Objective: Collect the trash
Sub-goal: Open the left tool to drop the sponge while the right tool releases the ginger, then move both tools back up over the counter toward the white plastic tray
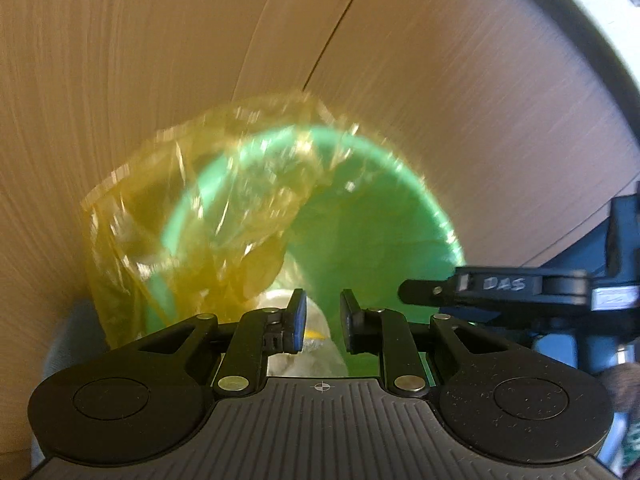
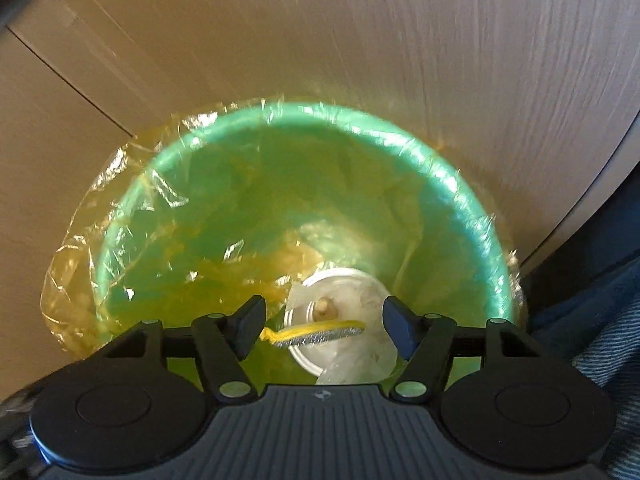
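Right hand-held gripper [image 2: 324, 328] released above green bin [image 2: 472, 200] with yellow liner [image 2: 80, 248]; can [image 2: 340, 316] inside. Left hand-held gripper [image 1: 322, 316] narrowly parted, grasping nothing.

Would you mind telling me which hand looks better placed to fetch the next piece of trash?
Probably the right. The right gripper is open and empty above the lined green bin, trash below it. The left gripper, nearly closed, seems to hold the yellow liner.
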`<action>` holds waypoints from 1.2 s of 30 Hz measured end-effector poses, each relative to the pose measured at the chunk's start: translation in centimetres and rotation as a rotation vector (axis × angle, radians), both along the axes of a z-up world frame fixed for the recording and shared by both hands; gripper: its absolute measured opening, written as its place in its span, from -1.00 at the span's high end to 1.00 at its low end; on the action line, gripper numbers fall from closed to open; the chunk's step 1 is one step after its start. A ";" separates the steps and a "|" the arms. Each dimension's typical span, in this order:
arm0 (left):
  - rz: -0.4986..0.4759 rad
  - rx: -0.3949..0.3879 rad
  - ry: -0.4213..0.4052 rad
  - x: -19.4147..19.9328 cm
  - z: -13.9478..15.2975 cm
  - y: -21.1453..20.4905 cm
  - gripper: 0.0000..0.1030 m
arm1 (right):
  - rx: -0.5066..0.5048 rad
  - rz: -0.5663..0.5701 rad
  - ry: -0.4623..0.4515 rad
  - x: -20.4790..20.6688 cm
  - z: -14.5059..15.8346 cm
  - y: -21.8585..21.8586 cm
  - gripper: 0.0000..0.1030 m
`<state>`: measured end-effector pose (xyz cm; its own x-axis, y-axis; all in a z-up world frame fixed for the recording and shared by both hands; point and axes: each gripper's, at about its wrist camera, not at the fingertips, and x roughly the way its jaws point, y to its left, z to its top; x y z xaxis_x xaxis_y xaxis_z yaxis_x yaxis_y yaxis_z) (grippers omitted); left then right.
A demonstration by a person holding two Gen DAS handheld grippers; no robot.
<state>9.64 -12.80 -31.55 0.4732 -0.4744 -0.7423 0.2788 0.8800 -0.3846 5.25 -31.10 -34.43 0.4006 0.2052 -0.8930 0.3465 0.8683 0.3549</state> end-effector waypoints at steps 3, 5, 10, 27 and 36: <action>-0.026 0.057 -0.092 -1.3 3.1 -0.5 0.59 | -0.093 0.006 -0.063 -0.5 1.7 0.6 -0.28; -0.040 0.097 -0.142 -2.2 5.3 -0.7 0.59 | -0.177 0.019 -0.130 -1.0 3.8 1.2 -0.28; -0.067 0.182 -0.262 -4.1 11.9 -0.8 0.59 | -0.388 0.027 -0.371 -2.7 12.4 2.5 -0.44; 0.171 0.129 -0.337 0.8 35.0 18.1 0.55 | -0.229 0.446 -0.722 12.7 37.0 16.9 -0.90; 0.273 -0.004 -0.345 4.9 35.4 27.2 0.54 | -0.273 0.489 -0.678 25.9 39.0 27.1 -0.77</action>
